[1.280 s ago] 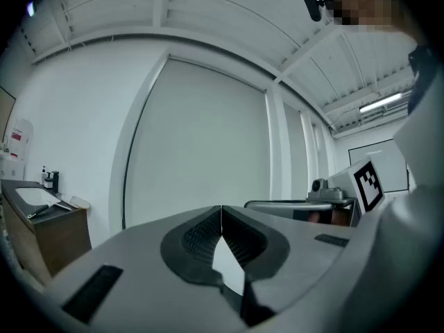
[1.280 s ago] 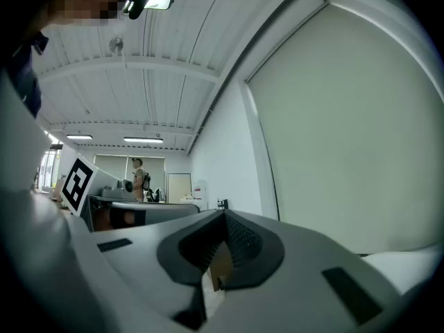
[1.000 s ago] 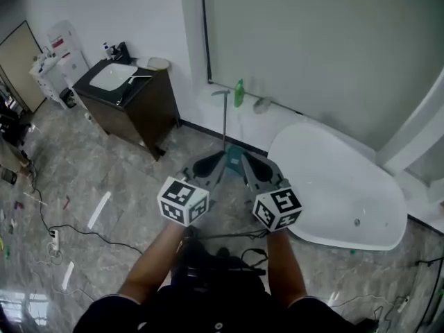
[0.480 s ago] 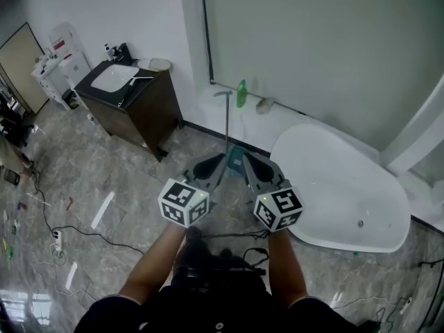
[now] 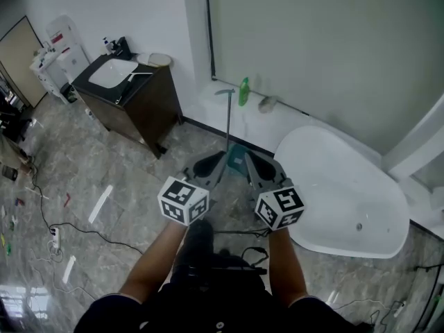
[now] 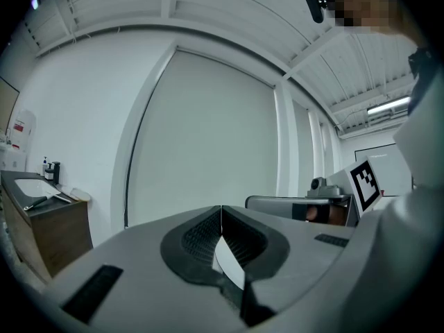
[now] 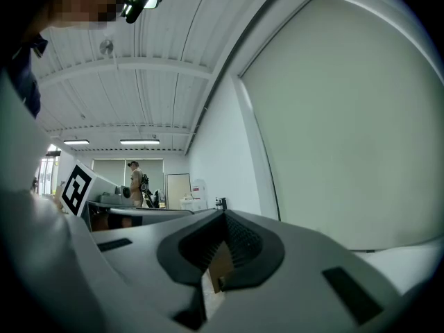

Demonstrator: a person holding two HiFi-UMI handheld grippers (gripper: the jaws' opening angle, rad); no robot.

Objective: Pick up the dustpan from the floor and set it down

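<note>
- Grey marbled floor (image 5: 125,186) fills the room in the head view, with a white wall and a large pale panel (image 5: 326,40) behind it.
- Against the wall at upper left stands a dark vanity (image 5: 139,106) with a white basin (image 5: 114,73) set in its top.
- To the right lies a white bathtub (image 5: 347,186), its near rim close to the person's right arm.
- A low white ledge (image 5: 277,120) runs along the foot of the wall; a green bottle (image 5: 243,92) stands upright on it.
- The dustpan (image 5: 236,157) stands on the floor just in front of that ledge, between vanity and bathtub. Its teal pan is down and its thin handle rises upright toward the ledge.
- The left gripper (image 5: 216,164) is held level, tips aimed toward the dustpan; in the head view the pan shows just past them. Whether they touch it cannot be told.
- In the left gripper view its jaws (image 6: 221,210) meet edge to edge with nothing between them.
- The right gripper (image 5: 251,165) sits beside the left one, also level, with the teal pan showing between the two sets of tips.
- In the right gripper view its jaws (image 7: 223,217) are pressed fully together and hold nothing.
- A black cable (image 5: 76,229) trails over the floor at lower left.
- A person (image 7: 133,184) stands far off in the right gripper view.
</note>
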